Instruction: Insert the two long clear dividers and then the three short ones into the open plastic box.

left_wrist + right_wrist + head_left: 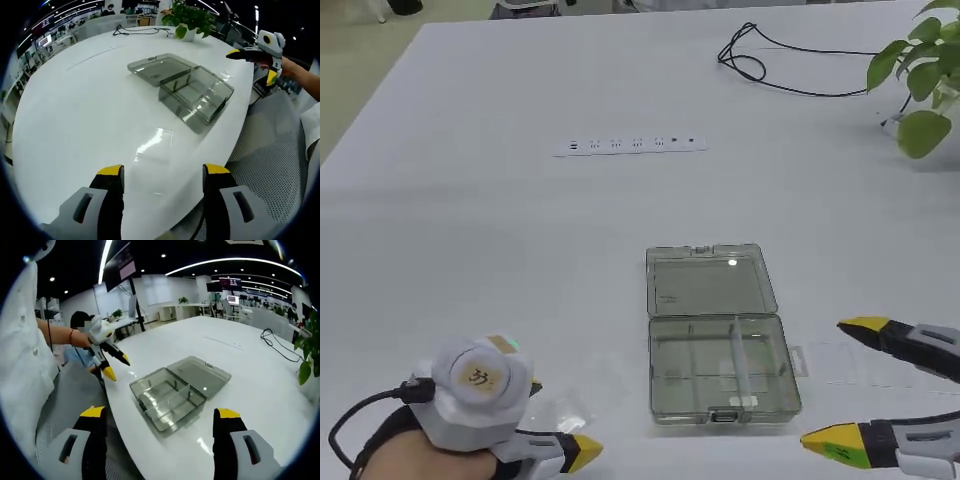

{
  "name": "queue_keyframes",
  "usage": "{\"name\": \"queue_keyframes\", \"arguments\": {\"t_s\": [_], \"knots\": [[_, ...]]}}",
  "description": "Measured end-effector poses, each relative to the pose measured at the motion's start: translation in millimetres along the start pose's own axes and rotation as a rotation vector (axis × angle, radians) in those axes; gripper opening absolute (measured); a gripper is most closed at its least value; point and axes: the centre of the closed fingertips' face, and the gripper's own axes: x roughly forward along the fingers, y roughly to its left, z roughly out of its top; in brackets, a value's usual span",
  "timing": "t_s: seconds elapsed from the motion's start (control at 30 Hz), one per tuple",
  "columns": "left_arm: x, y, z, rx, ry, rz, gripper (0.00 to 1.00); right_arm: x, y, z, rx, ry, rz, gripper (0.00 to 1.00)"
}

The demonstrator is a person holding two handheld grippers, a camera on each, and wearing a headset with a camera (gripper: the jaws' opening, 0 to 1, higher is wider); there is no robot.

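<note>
Open smoky plastic box (685, 388) seems to hold some seated dividers (740, 362). Clear flat divider (155, 145) lies loose at the front edge of the desk (520, 250). Left tongs (163, 170) and right tongs (160, 412) wide, empty.

The big white table (470, 250) is flat and smooth. A see-through box (720, 340) lies open on it, with its lid flat at 12 o'clock. A clear flat piece (840, 360) lies just beside the box at 3 o'clock. Another clear piece (560, 410) lies at 8 o'clock. Far off at 11 o'clock lies a white power strip (630, 145). A black cable (760, 65) curls at 12 o'clock. Green plant leaves (920, 90) hang over the table at 1 o'clock.
</note>
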Motion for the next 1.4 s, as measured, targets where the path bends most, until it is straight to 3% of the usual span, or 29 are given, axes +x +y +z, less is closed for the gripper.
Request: {"name": "queue_keyframes", "arguments": {"t_s": [0.43, 0.57, 0.83, 0.9, 1.0, 1.2, 1.4], "knots": [[17.7, 10.8, -14.6, 0.054, 0.141, 0.032, 0.55, -7.5, -1.5, -3.0, 0.025, -0.051, -0.02, 0.88], [19.4, 10.9, -15.4, 0.058, 0.157, 0.038, 0.53, -9.8, -1.7, -3.2, 0.031, -0.063, -0.025, 0.88], [19.5, 16.1, -17.8, 0.156, 0.209, 0.095, 0.45, -11.1, -1.6, -7.5, 0.046, -0.07, -0.032, 0.88], [18.4, 16.0, -18.0, 0.125, 0.21, 0.098, 0.45, -11.1, -2.0, -6.9, 0.051, -0.076, -0.036, 0.88], [19.4, 17.1, -17.6, 0.125, 0.222, 0.099, 0.45, -10.9, -2.3, -5.4, 0.052, -0.083, -0.039, 0.87], [19.4, 18.9, -16.4, 0.127, 0.241, 0.098, 0.32, -11.2, -1.9, -4.4, 0.054, -0.089, -0.044, 0.87], [19.7, 18.7, -16.4, 0.126, 0.252, 0.096, 0.32, -12.0, -0.4, -7.4, 0.062, -0.085, -0.046, 0.87]]}}
